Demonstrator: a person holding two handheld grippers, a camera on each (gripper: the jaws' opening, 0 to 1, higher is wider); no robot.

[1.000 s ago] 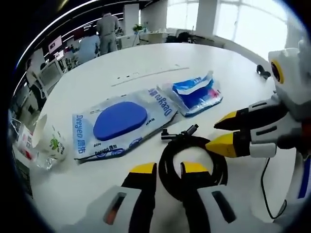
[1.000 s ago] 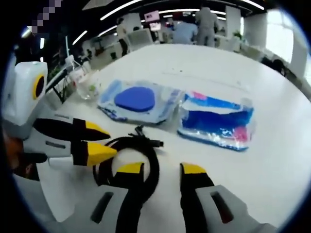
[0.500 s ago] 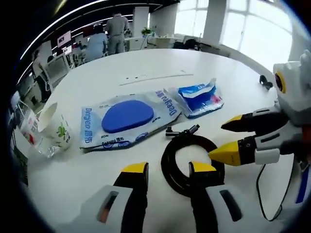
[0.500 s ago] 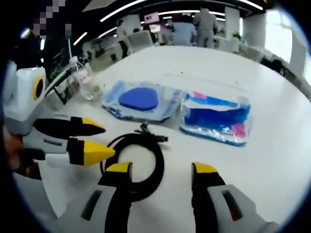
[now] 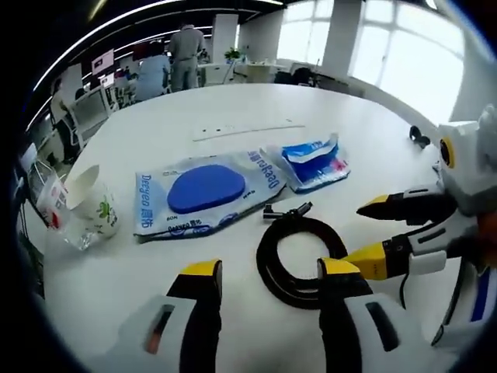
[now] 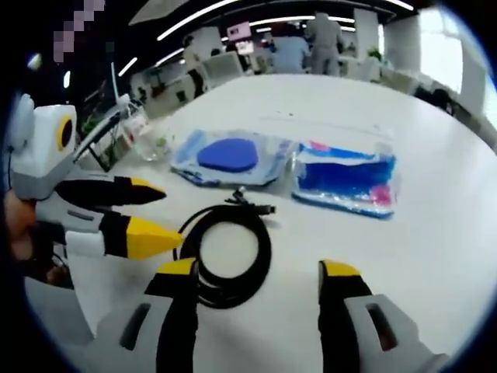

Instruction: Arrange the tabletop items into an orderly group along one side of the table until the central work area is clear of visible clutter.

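Both sets of jaws are spread wide with nothing between them. The left gripper (image 5: pixel 264 272) has its yellow tips sitting either side of the near edge of the coiled black cable (image 5: pixel 299 260), and the right gripper (image 6: pixel 260 272) is lined up on the same coil from the other side, its left tip over the loop and its right tip out on bare table (image 6: pixel 435 233). So the cable is lying flat on the white table right in front of both tools, with its plug ends poking toward the packets. Just beyond it are the wet wipes pack with the blue oval (image 5: pixel 206 190) and the blue-and-pink pouch (image 5: pixel 314 159), side by side and close to touching. The paper cup (image 5: pixel 93 210) is off at the table edge next to some clear wrapper stuff. My worry from here is that both grippers are converging on one coil, so they could bump tips, or each grabs a different strand and the loop gets pulled open into a tangle. A pinch on one strand only would probably let the rest uncoil and drag across the wipes.
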